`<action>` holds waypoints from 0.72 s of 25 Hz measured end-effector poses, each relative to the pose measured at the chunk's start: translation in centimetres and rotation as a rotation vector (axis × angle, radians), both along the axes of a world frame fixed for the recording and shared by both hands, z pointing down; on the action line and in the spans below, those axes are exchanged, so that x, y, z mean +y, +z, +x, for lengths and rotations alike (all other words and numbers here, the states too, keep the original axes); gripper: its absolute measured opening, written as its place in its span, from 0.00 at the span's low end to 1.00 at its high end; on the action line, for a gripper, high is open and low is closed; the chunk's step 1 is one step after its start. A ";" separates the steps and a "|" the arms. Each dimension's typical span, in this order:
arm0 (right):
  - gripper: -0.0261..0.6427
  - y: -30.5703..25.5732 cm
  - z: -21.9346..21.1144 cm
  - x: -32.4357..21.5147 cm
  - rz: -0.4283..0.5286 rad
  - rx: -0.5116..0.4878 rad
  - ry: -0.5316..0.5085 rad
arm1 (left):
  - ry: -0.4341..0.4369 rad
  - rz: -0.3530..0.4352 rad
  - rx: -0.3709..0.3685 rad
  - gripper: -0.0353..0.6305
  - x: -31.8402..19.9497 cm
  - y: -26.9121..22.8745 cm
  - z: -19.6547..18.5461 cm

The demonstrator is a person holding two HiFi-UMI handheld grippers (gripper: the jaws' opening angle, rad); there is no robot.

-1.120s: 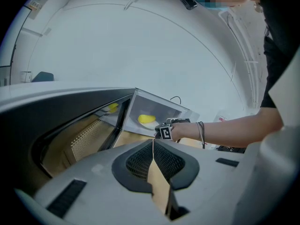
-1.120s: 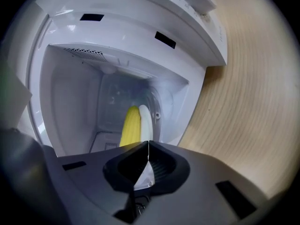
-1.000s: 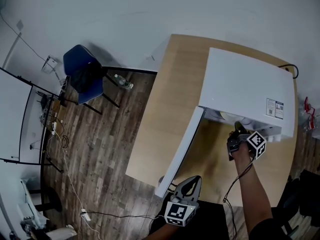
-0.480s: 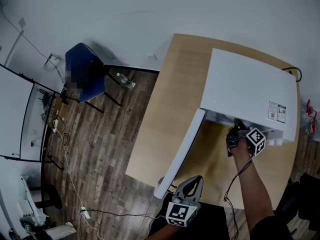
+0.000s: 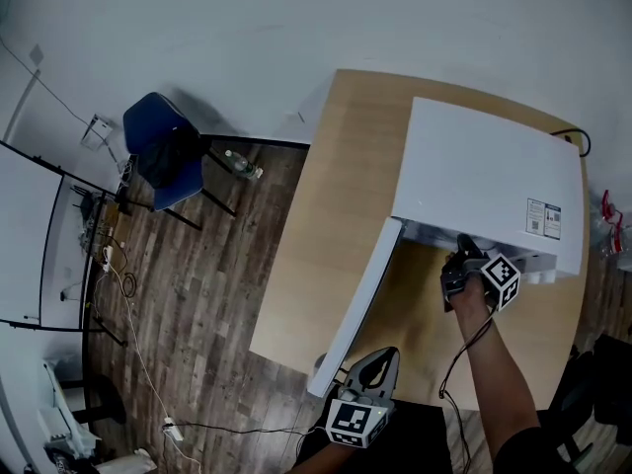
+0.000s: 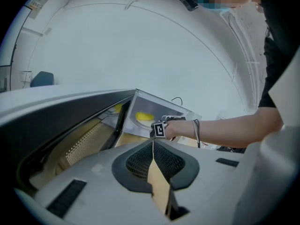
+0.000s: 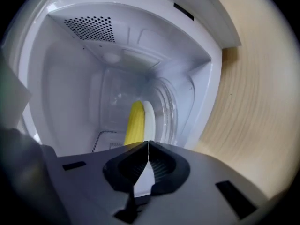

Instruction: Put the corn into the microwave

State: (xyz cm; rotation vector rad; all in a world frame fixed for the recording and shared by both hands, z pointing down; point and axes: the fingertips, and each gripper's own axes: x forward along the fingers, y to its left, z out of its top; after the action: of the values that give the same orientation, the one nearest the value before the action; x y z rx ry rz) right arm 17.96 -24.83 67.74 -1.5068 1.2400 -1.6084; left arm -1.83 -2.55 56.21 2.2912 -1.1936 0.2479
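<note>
A wooden table (image 5: 326,235) is occupied by a white microwave (image 5: 484,171), whose door (image 5: 360,299) is swung open. The right gripper (image 7: 148,144) is held just in front of the open cavity, its jaws pressed together with nothing between them. The left gripper (image 6: 153,143) is held near the door's free edge, likewise closed and empty. The corn (image 7: 136,123) is seen lying inside the microwave on the round tray (image 7: 166,111).
</note>
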 end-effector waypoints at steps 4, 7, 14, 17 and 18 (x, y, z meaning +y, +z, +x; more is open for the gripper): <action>0.13 -2.7 -0.8 3.7 0.019 0.087 -0.054 | 0.047 0.018 0.008 0.08 -0.4 -1.1 0.3; 0.13 -5.6 -2.8 8.7 0.025 0.170 -0.124 | 0.077 0.021 0.030 0.08 -0.7 -1.9 0.2; 0.13 -14.2 -8.7 21.5 0.151 0.659 -0.459 | 0.192 0.035 0.069 0.08 1.1 -5.1 0.0; 0.13 -17.4 -10.4 25.7 0.176 0.846 -0.529 | 0.238 0.076 0.107 0.08 2.5 -7.6 0.1; 0.13 -18.4 -10.7 26.7 0.181 0.908 -0.537 | 0.251 0.083 0.123 0.08 2.8 -8.5 0.1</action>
State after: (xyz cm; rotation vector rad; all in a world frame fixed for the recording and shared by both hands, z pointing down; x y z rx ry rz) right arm 7.22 1.84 49.34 -1.9637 2.3688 -1.0135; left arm -1.73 0.22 47.75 2.4898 -0.8704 0.1473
